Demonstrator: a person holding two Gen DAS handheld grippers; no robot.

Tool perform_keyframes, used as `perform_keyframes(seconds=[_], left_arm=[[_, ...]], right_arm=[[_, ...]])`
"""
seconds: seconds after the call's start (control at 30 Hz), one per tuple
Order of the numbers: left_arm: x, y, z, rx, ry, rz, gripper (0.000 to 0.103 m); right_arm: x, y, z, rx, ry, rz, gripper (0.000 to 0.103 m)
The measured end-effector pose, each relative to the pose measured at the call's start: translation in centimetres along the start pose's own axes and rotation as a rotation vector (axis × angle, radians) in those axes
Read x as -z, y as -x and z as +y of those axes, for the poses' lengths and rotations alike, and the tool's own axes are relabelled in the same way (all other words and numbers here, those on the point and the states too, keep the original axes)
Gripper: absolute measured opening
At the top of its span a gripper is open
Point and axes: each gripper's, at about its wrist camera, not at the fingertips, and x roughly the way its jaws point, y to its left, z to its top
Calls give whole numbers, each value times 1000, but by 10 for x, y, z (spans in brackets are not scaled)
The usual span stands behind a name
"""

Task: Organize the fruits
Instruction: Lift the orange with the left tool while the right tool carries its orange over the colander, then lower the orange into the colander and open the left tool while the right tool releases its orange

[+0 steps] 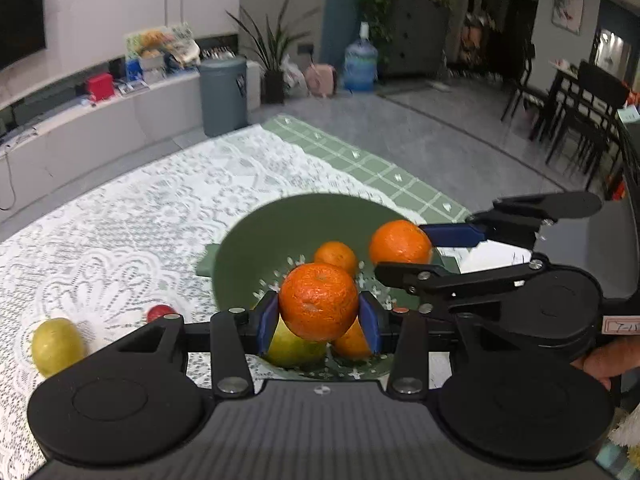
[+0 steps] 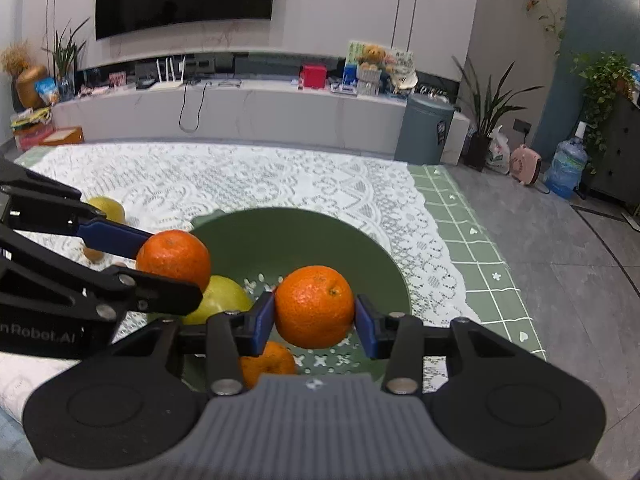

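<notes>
A green colander bowl [image 1: 256, 248] sits on the lace cloth and also shows in the right wrist view [image 2: 360, 264]. My left gripper [image 1: 319, 320] is shut on an orange [image 1: 318, 300] held over the bowl. My right gripper [image 2: 314, 322] is shut on another orange [image 2: 314, 306], also over the bowl; it shows from the side in the left wrist view [image 1: 400, 242]. Inside the bowl lie an orange [image 1: 336, 256], a yellow-green fruit [image 1: 292, 346] and another orange [image 2: 266, 362].
A yellow-green fruit [image 1: 56, 346] and a small red fruit [image 1: 160, 312] lie on the lace cloth [image 1: 120, 232] left of the bowl. The green checked table edge [image 1: 360, 164] is just beyond. A grey bin [image 1: 222, 94] and dark chairs [image 1: 576, 108] stand on the floor.
</notes>
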Motion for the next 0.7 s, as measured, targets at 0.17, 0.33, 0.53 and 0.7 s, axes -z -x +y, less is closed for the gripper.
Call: perform_keyframes(seconds=[0.17,0.33,0.53,0.7], left_arm=[[-7,-17,8,23,27,79,48],[-11,-27,13,29,20,139,48],[-13,-34,13,36,-24,190,48],[-14,-42,16,46,-24,231,48]], right_arm=[[-3,-16,-5,-26,-10,44,41],[-6,-29,-6,-54,-9,85,41],[-7,-41,-7,-82,-14,131,41],[-8,-49,-9,-96,-14,162,41]])
